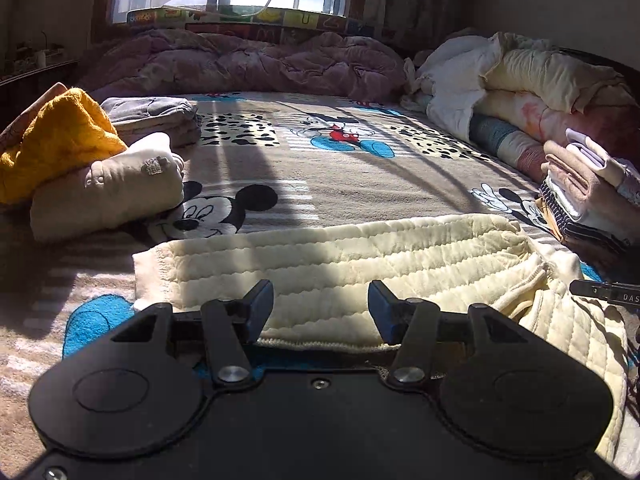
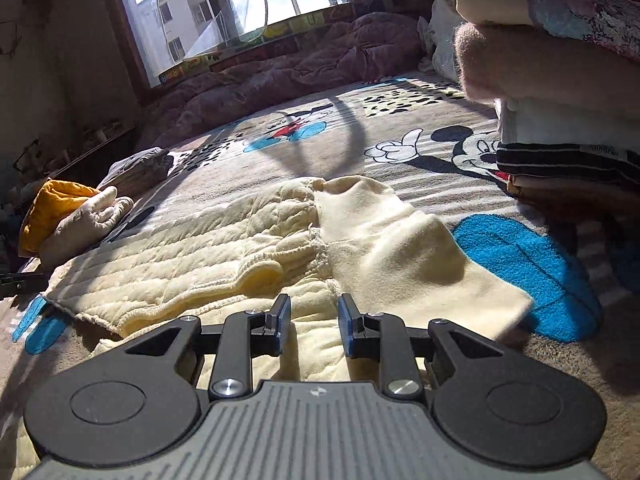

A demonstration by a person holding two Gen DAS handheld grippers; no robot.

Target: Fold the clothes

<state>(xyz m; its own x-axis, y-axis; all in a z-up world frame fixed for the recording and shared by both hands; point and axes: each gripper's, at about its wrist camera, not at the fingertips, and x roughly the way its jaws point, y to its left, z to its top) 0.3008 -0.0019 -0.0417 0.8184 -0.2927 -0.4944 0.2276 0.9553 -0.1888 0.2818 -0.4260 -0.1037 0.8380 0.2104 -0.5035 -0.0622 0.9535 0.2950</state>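
A cream quilted garment (image 1: 340,264) lies flat on the Mickey Mouse blanket (image 1: 320,168) covering the bed. In the left wrist view my left gripper (image 1: 320,304) is open, low over the garment's near ribbed hem, holding nothing. In the right wrist view the same garment (image 2: 192,256) lies with its plain cream sleeve cuff (image 2: 404,252) folded across it. My right gripper (image 2: 314,320) is open just above the garment near the sleeve seam, holding nothing. The right gripper's tip also shows at the right edge of the left wrist view (image 1: 608,292).
A yellow garment (image 1: 52,140), a beige folded piece (image 1: 104,192) and grey folded clothes (image 1: 156,116) lie at the left. A stack of folded clothes (image 1: 588,196) sits at the right, close to my right gripper (image 2: 560,80). Rumpled quilts (image 1: 256,64) line the far side under the window.
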